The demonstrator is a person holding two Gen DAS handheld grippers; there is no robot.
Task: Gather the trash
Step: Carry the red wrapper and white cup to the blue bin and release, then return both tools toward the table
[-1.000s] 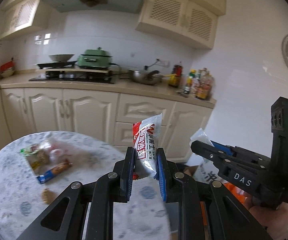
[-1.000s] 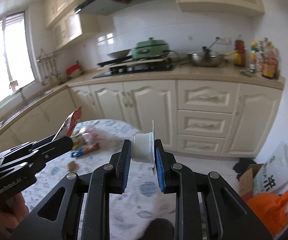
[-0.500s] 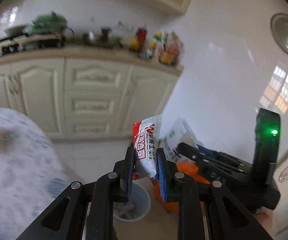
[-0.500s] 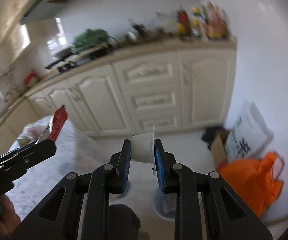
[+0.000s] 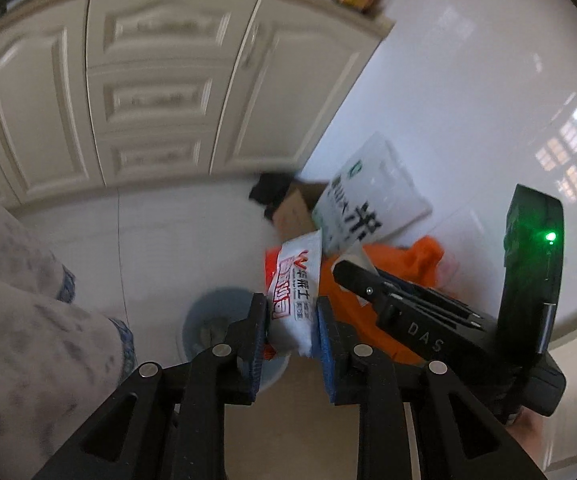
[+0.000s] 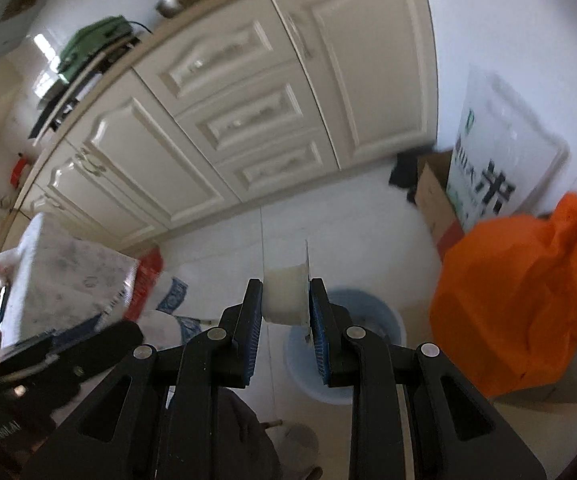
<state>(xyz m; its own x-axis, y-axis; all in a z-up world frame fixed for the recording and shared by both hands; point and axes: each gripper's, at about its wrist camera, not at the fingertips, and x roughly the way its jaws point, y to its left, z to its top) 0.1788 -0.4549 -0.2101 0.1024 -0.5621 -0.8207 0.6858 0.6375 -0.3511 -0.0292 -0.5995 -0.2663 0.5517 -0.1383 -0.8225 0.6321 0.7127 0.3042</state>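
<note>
My left gripper [image 5: 291,322] is shut on a red and white snack wrapper [image 5: 296,284] and holds it above a light blue trash bin [image 5: 208,320] on the floor. My right gripper [image 6: 284,312] is shut on a small white plastic cup [image 6: 284,296] with a peeled lid, held above the same blue bin [image 6: 368,320]. The right gripper also shows in the left wrist view [image 5: 368,280], just right of the wrapper. The left gripper body shows at the lower left of the right wrist view [image 6: 68,348].
An orange plastic bag [image 6: 520,304] lies right of the bin. A white printed bag [image 6: 496,160] and a cardboard box [image 6: 432,196] lean at the wall. Cream kitchen cabinets [image 5: 148,92] stand behind. The table's patterned cloth [image 5: 20,300] hangs at left.
Both grippers swung away from the table and tilted down toward the floor. The blue bin now lies just below both held items. Both grips are unchanged.
</note>
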